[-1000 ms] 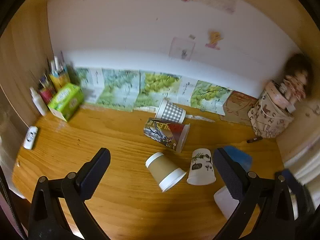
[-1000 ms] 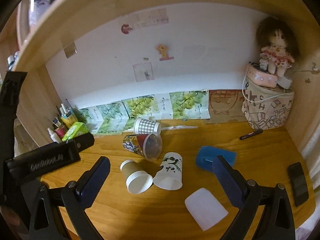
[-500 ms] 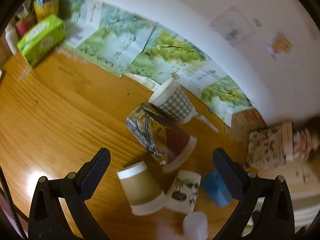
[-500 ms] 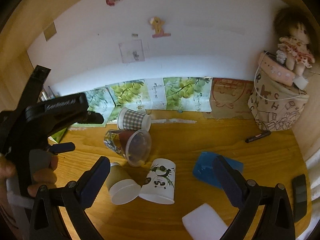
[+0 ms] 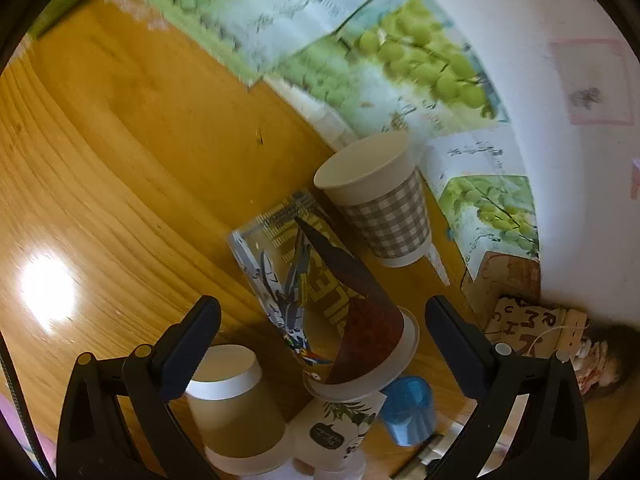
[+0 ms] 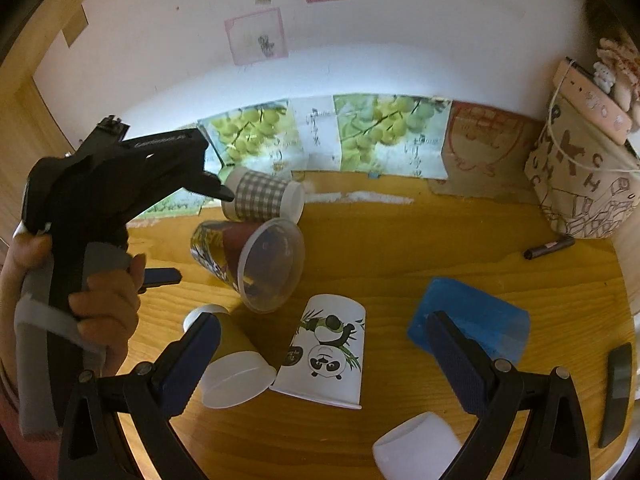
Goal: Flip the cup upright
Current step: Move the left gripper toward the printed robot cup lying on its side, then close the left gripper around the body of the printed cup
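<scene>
Both fingers of the left gripper (image 5: pixel 320 336) stand spread wide, and the printed cup (image 5: pixel 320 300) lies just ahead of them in the gap's line, touching neither pad. The right gripper (image 6: pixel 320 356) is also spread, holding nothing; the panda cup (image 6: pixel 326 356) sits between its fingers and the tan cup (image 6: pixel 228 360) by its left finger. Which cup the task means is a judgement — the left gripper points at the printed one, so that seems the target. It lies on its side on the table (image 5: pixel 120 200), its long axis running from the far-left base toward the wide clear rim near the right finger; in the right view its mouth (image 6: pixel 272 264) faces that camera. The gingham cup (image 5: pixel 376 200) lies touching it beyond, and the tan cup crowds the left finger. To do the step well, the fingers should likely close across the cup's middle, gently — thin plastic will buckle — then swing the rim up without knocking the neighbours.
</scene>
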Demonstrator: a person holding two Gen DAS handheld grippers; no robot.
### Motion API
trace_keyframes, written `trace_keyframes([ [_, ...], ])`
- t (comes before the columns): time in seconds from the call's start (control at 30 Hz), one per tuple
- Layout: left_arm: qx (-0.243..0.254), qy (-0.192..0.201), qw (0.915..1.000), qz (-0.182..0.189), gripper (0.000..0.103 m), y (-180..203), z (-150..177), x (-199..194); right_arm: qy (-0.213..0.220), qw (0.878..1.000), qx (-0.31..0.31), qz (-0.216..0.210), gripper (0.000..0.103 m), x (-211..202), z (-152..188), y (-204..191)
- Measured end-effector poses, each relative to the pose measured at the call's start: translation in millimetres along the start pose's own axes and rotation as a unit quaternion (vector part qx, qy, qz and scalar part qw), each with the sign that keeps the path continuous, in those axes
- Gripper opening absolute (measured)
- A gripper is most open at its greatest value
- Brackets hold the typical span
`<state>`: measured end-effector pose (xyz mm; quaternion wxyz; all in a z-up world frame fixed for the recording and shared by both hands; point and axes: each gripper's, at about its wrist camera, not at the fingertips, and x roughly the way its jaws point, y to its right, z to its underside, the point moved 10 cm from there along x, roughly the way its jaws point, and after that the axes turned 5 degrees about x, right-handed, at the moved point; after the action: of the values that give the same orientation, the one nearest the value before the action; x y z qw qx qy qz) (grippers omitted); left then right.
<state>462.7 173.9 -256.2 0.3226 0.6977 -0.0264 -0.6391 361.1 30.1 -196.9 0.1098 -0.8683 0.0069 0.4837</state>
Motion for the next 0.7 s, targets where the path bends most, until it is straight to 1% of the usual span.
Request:
trace_keyframes([
  [0.17,-0.018,-0.029,0.9994,-0.001,0.101,-6,2,19,-0.012,1.0,0.008,0.007,0.103,9,2,6],
  [0.27,-0.028,-0.028,0.9992,-0.005,0.101,-12,0,25,-0.015,1.0,0.016,0.013,0.103,12,2,10],
  [0.43,-0.041,-0.039,0.9984,-0.005,0.101,-17,-3,31,-0.017,0.999,0.026,0.023,0.103,13,3,16],
  [0.53,-0.041,-0.038,0.9984,-0.005,0.097,-18,-5,31,-0.018,0.999,0.031,0.029,0.103,13,4,21],
  [0.6,-0.041,-0.045,0.9982,-0.004,0.093,-18,-5,33,-0.019,0.999,0.035,0.032,0.103,13,5,24],
  [0.63,-0.042,-0.046,0.9981,0.001,0.092,-17,-5,34,-0.02,0.999,0.038,0.034,0.103,13,6,26],
  [0.7,-0.035,-0.047,0.9983,0.004,0.086,-14,-5,35,-0.02,0.998,0.042,0.037,0.103,12,8,28],
])
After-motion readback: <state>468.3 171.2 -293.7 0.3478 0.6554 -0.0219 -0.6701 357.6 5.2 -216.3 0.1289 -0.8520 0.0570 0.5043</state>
